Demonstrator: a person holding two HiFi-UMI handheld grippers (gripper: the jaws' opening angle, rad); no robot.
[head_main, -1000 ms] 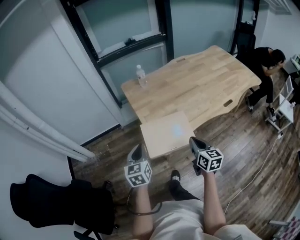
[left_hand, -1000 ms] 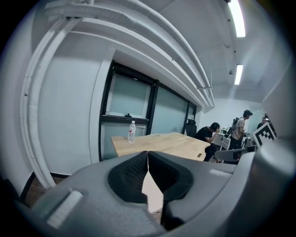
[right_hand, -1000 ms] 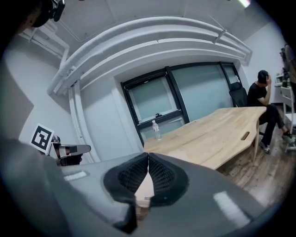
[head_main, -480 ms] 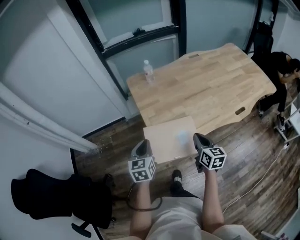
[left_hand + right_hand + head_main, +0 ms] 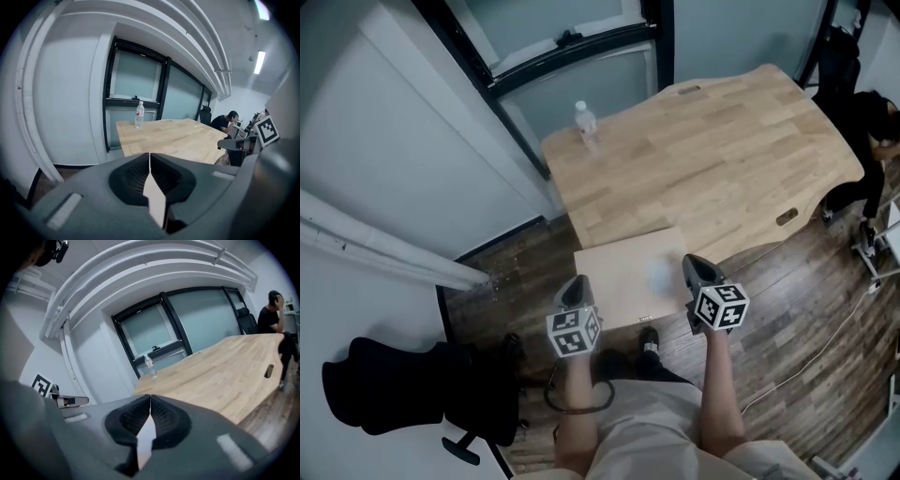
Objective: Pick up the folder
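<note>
The folder (image 5: 628,272) is a flat tan sheet held level in the air just off the near edge of the wooden table (image 5: 712,150). My left gripper (image 5: 575,287) is shut on its left edge and my right gripper (image 5: 692,268) is shut on its right edge. In the left gripper view the jaws (image 5: 150,157) meet on a thin tan sliver of the folder (image 5: 155,199). The right gripper view shows the same, its jaws (image 5: 150,400) pinching the folder's edge (image 5: 146,437).
A clear water bottle (image 5: 585,123) stands at the table's far left corner. A seated person (image 5: 867,112) is at the table's right end. A black chair (image 5: 412,394) stands at the lower left. A cable (image 5: 806,361) runs over the wood floor at right.
Both grippers have carried the folder a little lower and nearer to the person's body. Both grips are unchanged.
</note>
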